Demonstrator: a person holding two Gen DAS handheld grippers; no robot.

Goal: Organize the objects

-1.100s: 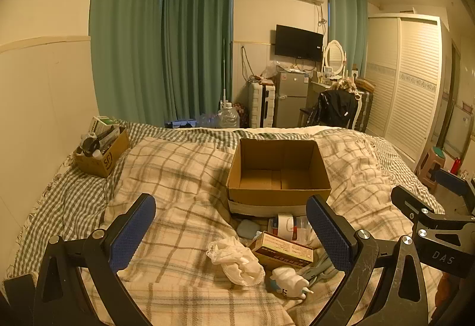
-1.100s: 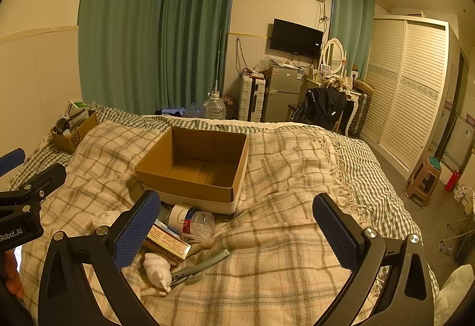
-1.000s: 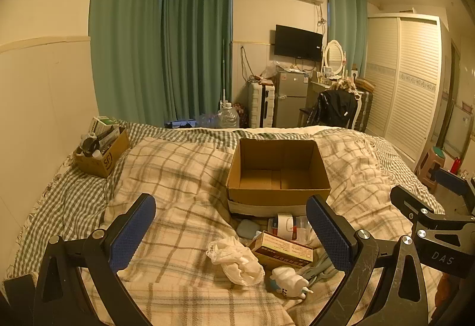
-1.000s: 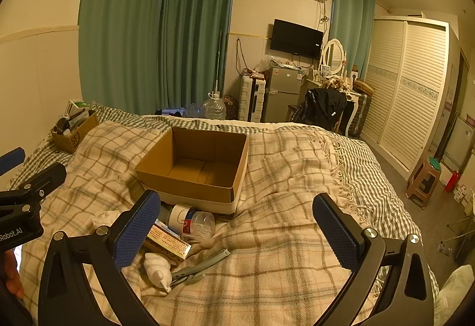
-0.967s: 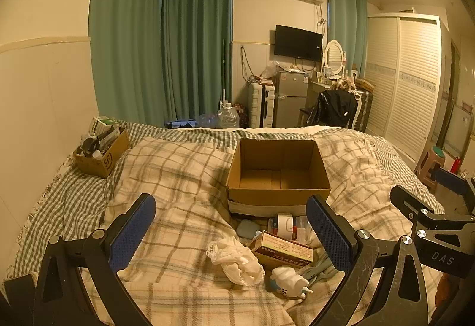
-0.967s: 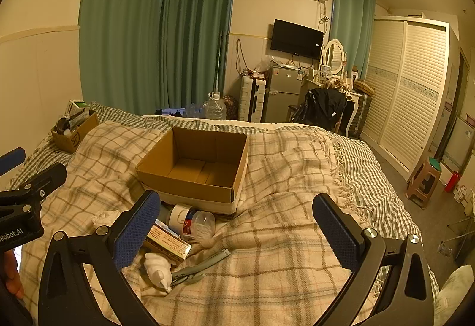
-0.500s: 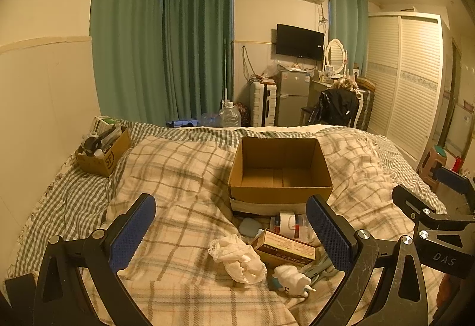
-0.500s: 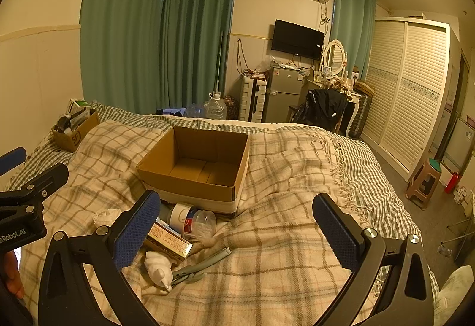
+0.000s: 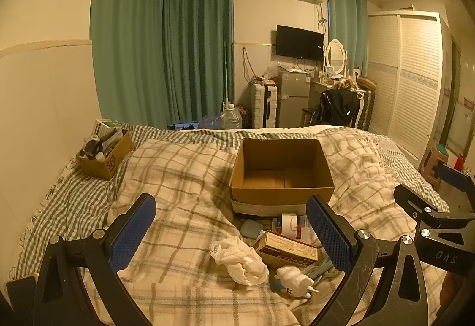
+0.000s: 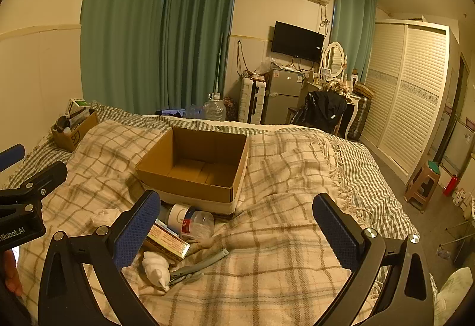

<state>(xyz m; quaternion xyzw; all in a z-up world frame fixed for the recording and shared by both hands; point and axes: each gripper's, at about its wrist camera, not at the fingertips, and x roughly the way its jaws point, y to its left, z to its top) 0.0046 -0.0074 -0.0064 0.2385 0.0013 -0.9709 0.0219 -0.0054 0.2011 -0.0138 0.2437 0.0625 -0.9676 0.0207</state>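
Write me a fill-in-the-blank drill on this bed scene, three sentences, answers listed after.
1. The large cardboard box in the middle of the bed holds ____.
2. The left claw and the right claw both have their jaws ____.
3. The crumpled white cloth, the flat medicine carton and the small white bottle lie on the ____ blanket.

Missing words: nothing; open; plaid

Matt brown cardboard box on soft woven plaid cloth blanket
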